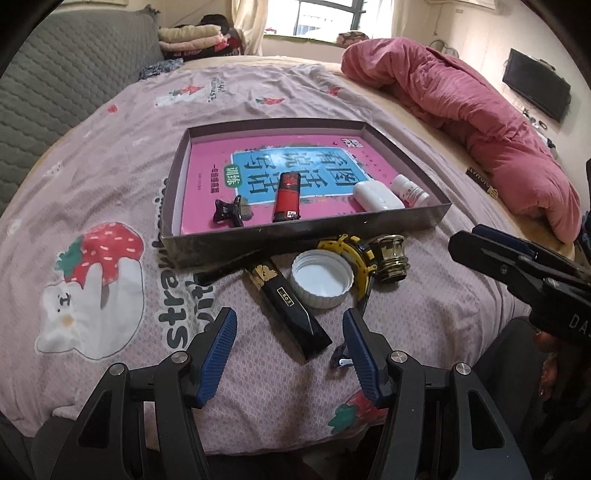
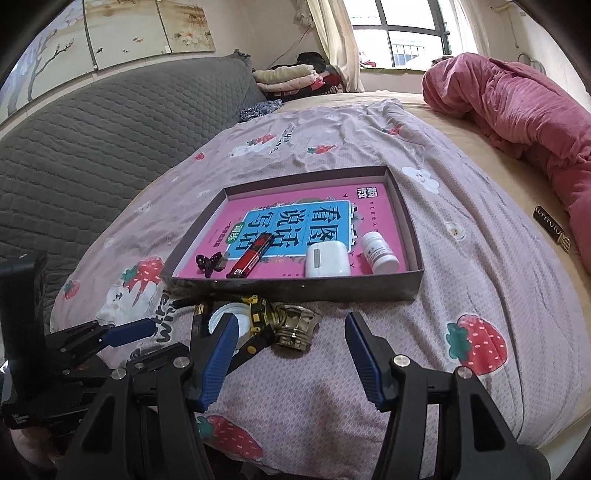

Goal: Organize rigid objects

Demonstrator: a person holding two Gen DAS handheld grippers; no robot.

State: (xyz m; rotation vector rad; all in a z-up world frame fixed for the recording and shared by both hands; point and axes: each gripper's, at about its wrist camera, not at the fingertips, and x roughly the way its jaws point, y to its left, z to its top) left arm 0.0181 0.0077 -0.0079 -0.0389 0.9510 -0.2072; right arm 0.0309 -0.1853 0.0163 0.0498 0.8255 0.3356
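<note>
Left wrist view: the left gripper (image 1: pixel 289 325) hangs over a bed with its two blue-padded fingers (image 1: pixel 218 354) spread wide and nothing pinched. Between the fingertips and just beyond them lies a black bar with gold markings (image 1: pixel 286 308), flat on the cloth and pointing diagonally toward the right finger. A small dark and white object lies against that finger's inner side; what it is cannot be told. Just past the bar sits a white lid (image 1: pixel 322 275), open side up, touching a yellow and black round object (image 1: pixel 356 258), with a brass-coloured cap (image 1: pixel 391 258) beside that. Behind them stands a shallow grey cardboard tray (image 1: pixel 306 230) holding a pink book (image 1: pixel 207 184), a black hair clip (image 1: pixel 229 212), a red lighter (image 1: pixel 287 197), a white case (image 1: pixel 376 195) and a small white bottle (image 1: pixel 408 190). The right gripper (image 1: pixel 491 243) enters from the right edge.

Right wrist view: the right gripper (image 2: pixel 290 328) also has its fingers apart and empty. The brass-coloured cap (image 2: pixel 295 326) lies between the tips, nearer the left finger, which hides part of the white lid (image 2: pixel 221 317). The grey cardboard tray (image 2: pixel 295 288) sits just beyond. The left gripper (image 2: pixel 129 330) shows at the lower left.

The surface is a pale pink bedsheet (image 2: pixel 461 280) printed with strawberries. Around it are a grey quilted headboard (image 2: pixel 110 147), a crumpled rose duvet (image 2: pixel 517 107), folded blankets and a bright window (image 2: pixel 402 33).
</note>
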